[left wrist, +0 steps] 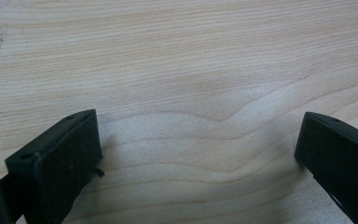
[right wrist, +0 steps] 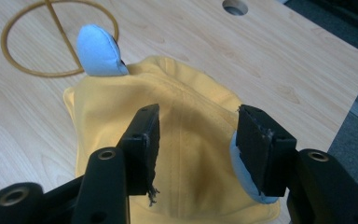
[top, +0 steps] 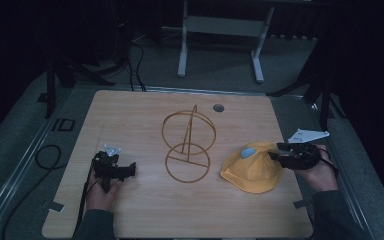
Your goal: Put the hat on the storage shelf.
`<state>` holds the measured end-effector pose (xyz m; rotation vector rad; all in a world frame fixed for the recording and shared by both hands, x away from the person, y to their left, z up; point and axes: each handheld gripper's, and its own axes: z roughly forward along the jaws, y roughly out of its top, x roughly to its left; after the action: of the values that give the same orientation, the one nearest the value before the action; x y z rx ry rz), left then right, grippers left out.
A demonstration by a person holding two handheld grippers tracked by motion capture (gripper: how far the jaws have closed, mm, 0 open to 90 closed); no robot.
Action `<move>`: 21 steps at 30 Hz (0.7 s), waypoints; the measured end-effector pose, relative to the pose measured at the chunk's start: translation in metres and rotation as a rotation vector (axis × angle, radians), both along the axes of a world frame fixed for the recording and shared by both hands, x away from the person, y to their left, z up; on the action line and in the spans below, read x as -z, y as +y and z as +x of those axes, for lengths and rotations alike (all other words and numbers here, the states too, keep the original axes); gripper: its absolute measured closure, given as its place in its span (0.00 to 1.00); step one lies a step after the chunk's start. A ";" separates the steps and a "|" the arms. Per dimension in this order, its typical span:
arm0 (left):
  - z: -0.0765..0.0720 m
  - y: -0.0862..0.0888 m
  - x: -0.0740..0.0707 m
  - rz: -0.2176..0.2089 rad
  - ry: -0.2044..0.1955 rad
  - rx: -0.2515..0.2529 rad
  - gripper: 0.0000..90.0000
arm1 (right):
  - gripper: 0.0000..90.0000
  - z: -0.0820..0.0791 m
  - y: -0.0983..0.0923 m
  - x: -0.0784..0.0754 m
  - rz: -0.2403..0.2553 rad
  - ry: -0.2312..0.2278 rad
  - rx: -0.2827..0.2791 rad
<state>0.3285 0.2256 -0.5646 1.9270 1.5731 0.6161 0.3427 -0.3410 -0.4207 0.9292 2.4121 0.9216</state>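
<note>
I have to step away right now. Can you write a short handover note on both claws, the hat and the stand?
Left claw: open, low over bare wood of the table, holding nothing.
Right claw: open, jaws poised over the crown of the yellow hat, not closed on it.
Hat: lies on the table at the right, with pale blue ear-like pads, beside the wire stand.
Stand: two gold hoops, one flat, one upright, bare.
Done: right claw is lined up on the hat.
Left: probably close on the hat, lift it, set it on the stand; the left claw may need to steady the stand.
</note>
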 end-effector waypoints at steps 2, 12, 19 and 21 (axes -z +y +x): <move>0.000 0.000 0.000 0.000 0.000 0.000 0.00 | 0.54 0.001 0.001 0.000 -0.018 0.004 -0.008; 0.000 0.000 0.000 0.001 0.001 0.001 0.00 | 0.53 0.005 0.008 -0.004 -0.106 0.022 -0.060; 0.000 0.000 0.000 0.000 0.000 0.000 0.00 | 0.54 0.010 0.011 -0.008 -0.151 0.033 -0.076; 0.000 0.000 0.000 0.000 0.000 0.000 0.00 | 0.58 0.010 0.013 -0.008 -0.161 0.051 -0.100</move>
<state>0.3285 0.2255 -0.5646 1.9265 1.5733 0.6160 0.3527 -0.3283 -0.4128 0.7890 2.5522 0.7319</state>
